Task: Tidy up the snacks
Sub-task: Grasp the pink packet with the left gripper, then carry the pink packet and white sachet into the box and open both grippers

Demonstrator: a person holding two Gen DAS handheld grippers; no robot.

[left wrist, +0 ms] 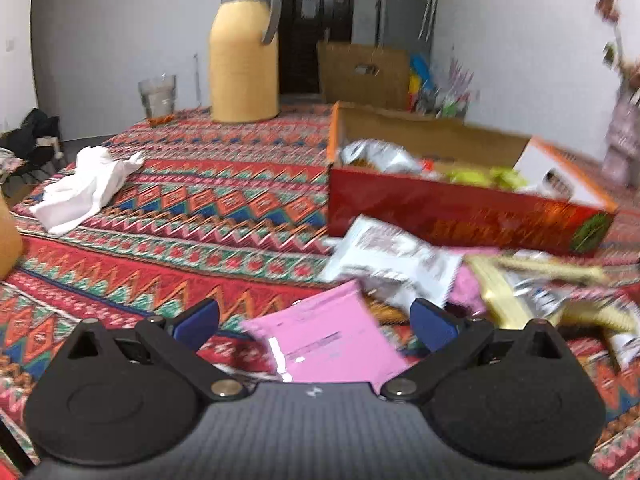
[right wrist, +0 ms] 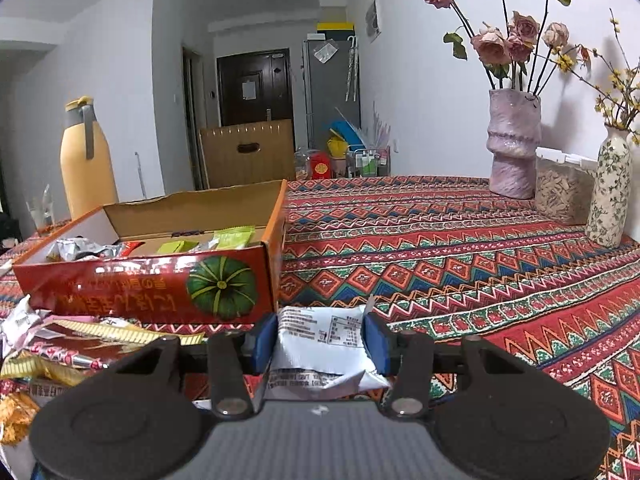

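Squarely between the blue pads of the right gripper sat a white snack packet, pinched on both sides, its printed nutrition panel facing up and its lower edge crumpled toward the gripper body. It was held just above the patterned tablecloth, near the front right corner of the red cardboard box, the corner printed with a green pumpkin. That box stood open on the table, with silver, red and lime-green wrappers lying loose inside against its brown inner wall. Left of the held packet, a heap of loose snacks in gold, red and white wrappers lay against the box front. The left gripper hung with its jaws spread wide and nothing between the pads; below it a pink packet lay flat on the cloth, with a white packet and gold-striped ones just beyond, blurred. Farther out, a yellow thermos jug and a glass tumbler stood at the far table edge, and a crumpled white cloth lay to the left. On the right side stood a pink vase of dried roses, a floral vase, and a clear container between them.
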